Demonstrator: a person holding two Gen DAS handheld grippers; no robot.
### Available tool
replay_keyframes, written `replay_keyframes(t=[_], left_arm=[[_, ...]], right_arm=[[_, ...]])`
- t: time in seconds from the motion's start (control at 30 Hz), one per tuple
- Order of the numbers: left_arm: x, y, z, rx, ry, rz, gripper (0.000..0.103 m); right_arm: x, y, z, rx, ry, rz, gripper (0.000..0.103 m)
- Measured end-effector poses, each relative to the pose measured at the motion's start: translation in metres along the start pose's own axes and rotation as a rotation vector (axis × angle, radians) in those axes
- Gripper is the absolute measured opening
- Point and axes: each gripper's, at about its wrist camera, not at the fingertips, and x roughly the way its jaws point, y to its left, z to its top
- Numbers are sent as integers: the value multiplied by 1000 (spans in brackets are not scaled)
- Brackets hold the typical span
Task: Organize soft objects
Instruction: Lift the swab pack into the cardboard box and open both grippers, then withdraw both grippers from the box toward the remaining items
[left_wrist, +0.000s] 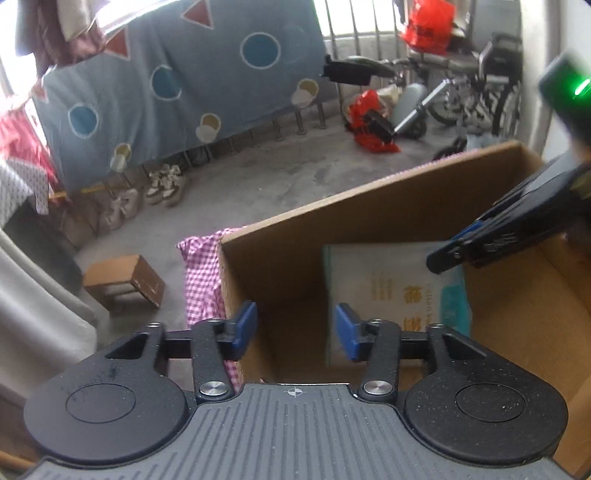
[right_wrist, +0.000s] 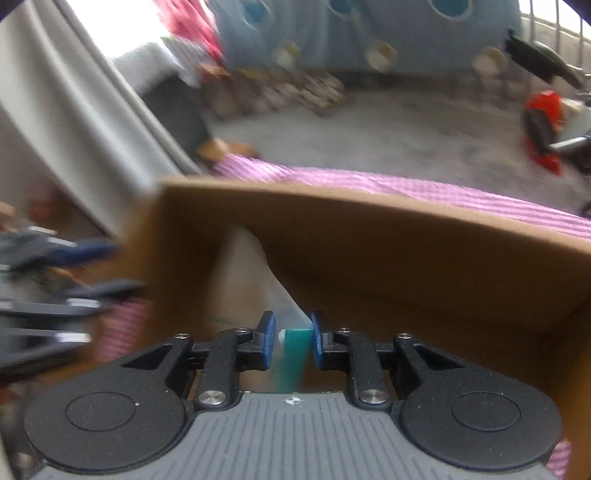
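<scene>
Cardboard box seen from two hand-held grippers, a soft pack inside.
Left wrist view: left gripper hangs with jaws apart and nothing between them, above the box; a white tissue pack lies inside; right gripper reaches over it. Right wrist view, blurred: right gripper jaws stand narrowly apart around the pack's teal edge; pad contact unclear.

Daylight from windows behind hanging blue blanket, blown out white. Left view fairly sharp; right view heavily motion-smeared. Fisheye bending at edges. Soft shadow inside cardboard box.
</scene>
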Motion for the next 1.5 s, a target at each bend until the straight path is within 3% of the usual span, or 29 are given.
replay_keyframes(t=[0.13,0.27,0.3,0.37,0.4,0.47,0.53,0.7,0.87,1.3,1.5], left_arm=[[-42,24,-11,-116,-39,-90,63],[-93,44,-27,-185,-136,-100,83],[-106,47,-33,-204,-160,-105,92],[-128,52,-46,-251,-206,-128,101],[-136,54,-53,-273,-226,-140,101],[-141,54,-62,-299,-231,-153,101],[-145,54,-72,-324,-229,-163,101],[-147,54,-92,-361,-220,-143,101],[-146,63,-114,-445,-208,-177,101],[-137,68,-143,-493,-151,-222,101],[-138,64,-146,-497,-157,-229,101]], right_arm=[[0,-20,1,106,11,-31,22],[-10,-15,-7,159,98,-41,23],[-5,-13,-10,173,147,-29,25],[11,-8,-12,173,249,-24,40],[20,-2,-16,156,294,-39,54],[39,16,-25,67,359,-107,57],[46,38,-30,-49,353,-167,63],[62,80,-31,-197,364,-243,62],[70,105,-23,-286,306,-294,58],[86,129,-7,-305,288,-250,58],[86,152,-16,-440,248,-273,59]])
